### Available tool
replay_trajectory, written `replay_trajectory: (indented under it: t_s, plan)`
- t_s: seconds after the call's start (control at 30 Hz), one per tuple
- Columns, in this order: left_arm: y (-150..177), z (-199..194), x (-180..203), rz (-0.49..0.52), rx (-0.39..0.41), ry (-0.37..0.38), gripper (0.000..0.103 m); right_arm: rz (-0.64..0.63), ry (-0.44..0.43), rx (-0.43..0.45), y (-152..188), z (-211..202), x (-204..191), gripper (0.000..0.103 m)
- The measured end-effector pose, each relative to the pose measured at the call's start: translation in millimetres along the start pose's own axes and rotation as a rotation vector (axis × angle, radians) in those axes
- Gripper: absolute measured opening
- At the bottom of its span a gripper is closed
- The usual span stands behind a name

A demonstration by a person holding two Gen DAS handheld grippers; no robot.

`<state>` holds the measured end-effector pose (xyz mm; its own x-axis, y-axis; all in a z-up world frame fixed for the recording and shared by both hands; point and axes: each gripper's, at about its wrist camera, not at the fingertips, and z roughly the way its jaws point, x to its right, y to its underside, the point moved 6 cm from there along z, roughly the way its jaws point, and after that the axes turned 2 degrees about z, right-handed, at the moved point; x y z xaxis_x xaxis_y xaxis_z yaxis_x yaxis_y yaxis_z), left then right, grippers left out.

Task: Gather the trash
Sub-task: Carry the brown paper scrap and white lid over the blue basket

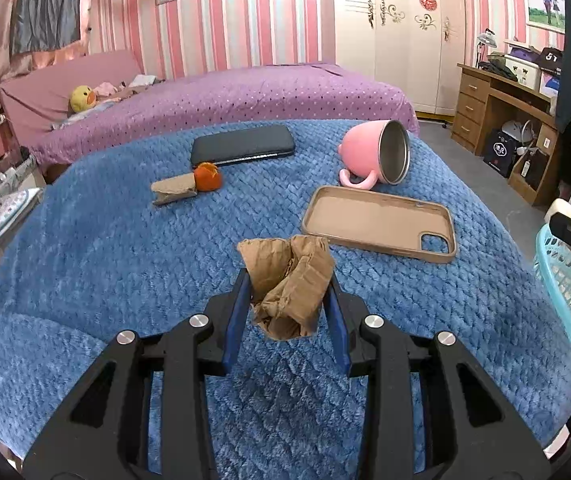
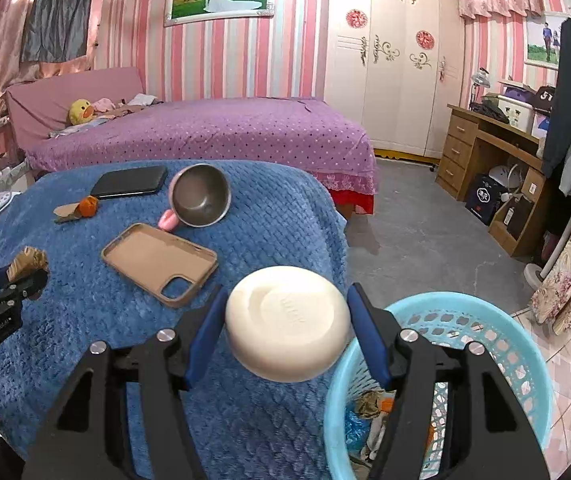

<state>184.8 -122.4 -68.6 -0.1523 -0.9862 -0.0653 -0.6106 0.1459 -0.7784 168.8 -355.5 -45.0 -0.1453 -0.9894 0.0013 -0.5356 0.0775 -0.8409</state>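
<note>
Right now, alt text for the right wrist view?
The right gripper grips a round cream soap bar beside a light blue mesh basket holding scraps. Behind, a blue blanket carries a tan phone case, tipped pink mug and black phone.

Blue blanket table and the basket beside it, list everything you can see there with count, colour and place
Crumpled brown paper wad: one, held in left gripper.
Round cream soap bar: one, held in right gripper, near basket.
Tan phone case: one, blanket centre, inside up.
Pink steel-lined mug: one, on its side behind case.
Black phone: one, far edge.
Orange peel: one, touching brown cardboard scrap.
Turquoise plastic basket: one, beside table, holds some trash.
Left gripper: one, black, blue fingers.
Right gripper: same.
</note>
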Motion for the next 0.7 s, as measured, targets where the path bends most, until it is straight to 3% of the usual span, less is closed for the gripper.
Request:
replay_trajectory:
  t_s: [0.7]
  plan:
    - [-8,6,14,0.021,0.025,0.007,0.035,0.009,0.065,0.001,7,0,43,0.061]
